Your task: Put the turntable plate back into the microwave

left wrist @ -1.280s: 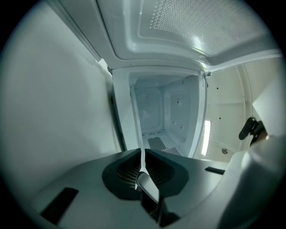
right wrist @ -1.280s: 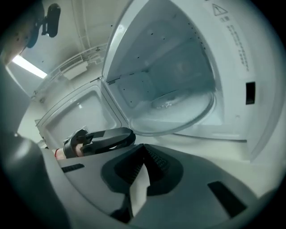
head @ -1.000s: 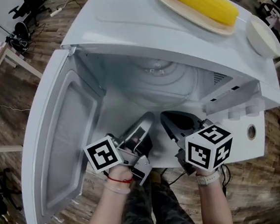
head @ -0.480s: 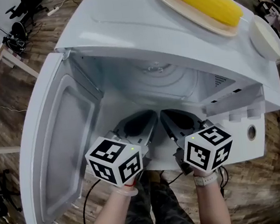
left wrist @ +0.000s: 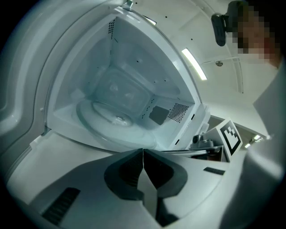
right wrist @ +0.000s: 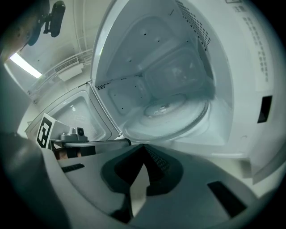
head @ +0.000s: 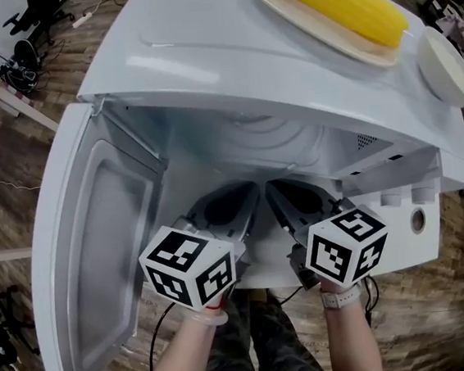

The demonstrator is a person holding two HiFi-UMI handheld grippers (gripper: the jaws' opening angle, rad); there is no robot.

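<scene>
Wooden floor (head: 7, 204) showed all round a white microwave (head: 226, 49), seen from above.

- Turntable plate (left wrist: 114, 120): clear glass, lay flat on the oven's floor, inside the cavity. From the head view only its ribbed far part showed under the top edge of the opening (head: 269, 126).
- Door (head: 100, 260): swung wide to the left, inner face showing.
- Control panel at the right of the opening, with a round knob (head: 418, 219).
- Left tongs (left wrist: 143, 150): jaws closed, tips meeting, nothing between them. They sat just outside the opening's lower edge and pointed in at the plate, apart from it.
- Right tongs (right wrist: 143, 146): also closed tip to tip and empty. They sat just beside the left pair, at the same lip, aimed into the cavity.
- Marker cubes: left one (head: 188, 266) and right one (head: 347, 247) sat near each other, each above a wrist. A hand held each pair from below.
- On top of the oven: a yellow corn cob (head: 332, 1) lay on a tan oval dish (head: 279, 7). A white bowl (head: 446, 67) sat near the right edge, apart from the dish.
</scene>
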